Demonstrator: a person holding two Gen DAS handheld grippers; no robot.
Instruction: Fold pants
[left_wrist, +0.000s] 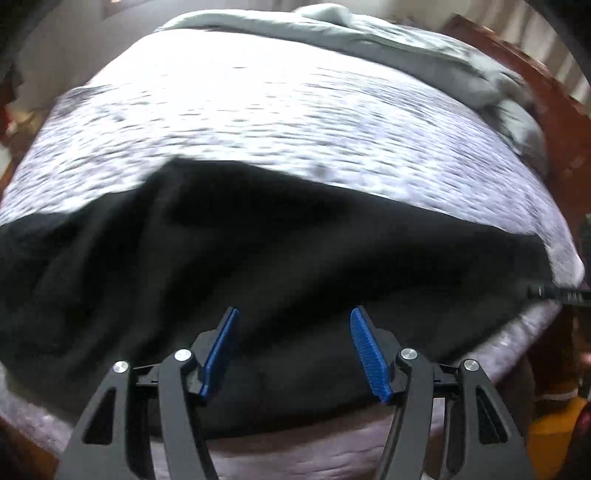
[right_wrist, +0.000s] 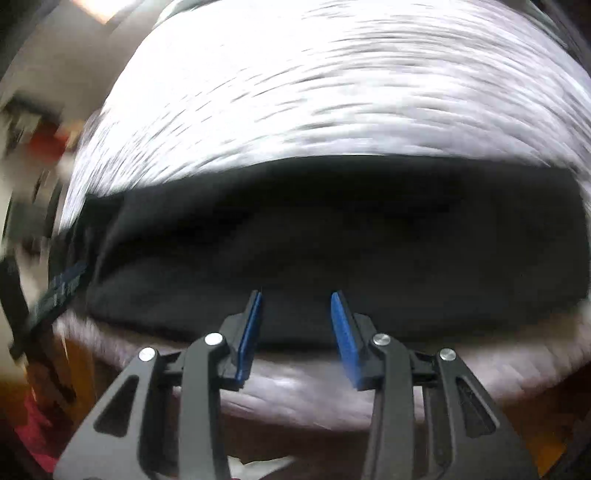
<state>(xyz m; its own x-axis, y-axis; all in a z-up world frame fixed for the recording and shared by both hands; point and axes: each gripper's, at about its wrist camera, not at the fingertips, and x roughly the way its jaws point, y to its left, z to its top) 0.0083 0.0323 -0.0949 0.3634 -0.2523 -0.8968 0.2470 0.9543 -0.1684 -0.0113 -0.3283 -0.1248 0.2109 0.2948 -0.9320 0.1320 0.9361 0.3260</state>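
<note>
Patterned bedspread (left_wrist: 295, 122) carries black pants (left_wrist: 258, 240). Left gripper (left_wrist: 293, 317) and right gripper (right_wrist: 295, 299) gape empty; blur suggests motion. Pinch the six-o'clock hem evenly.

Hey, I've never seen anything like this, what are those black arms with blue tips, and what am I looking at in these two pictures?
Those are two hand-held grippers; a person carries one in each hand, and each has a camera looking along its fingers. One picture is from the left gripper, the other from the right gripper. Both are open and hold nothing. Ahead lie black pants on a bed with a pale patterned sheet. A grey blanket is bunched at the far end. The pictures are blurred.
</note>
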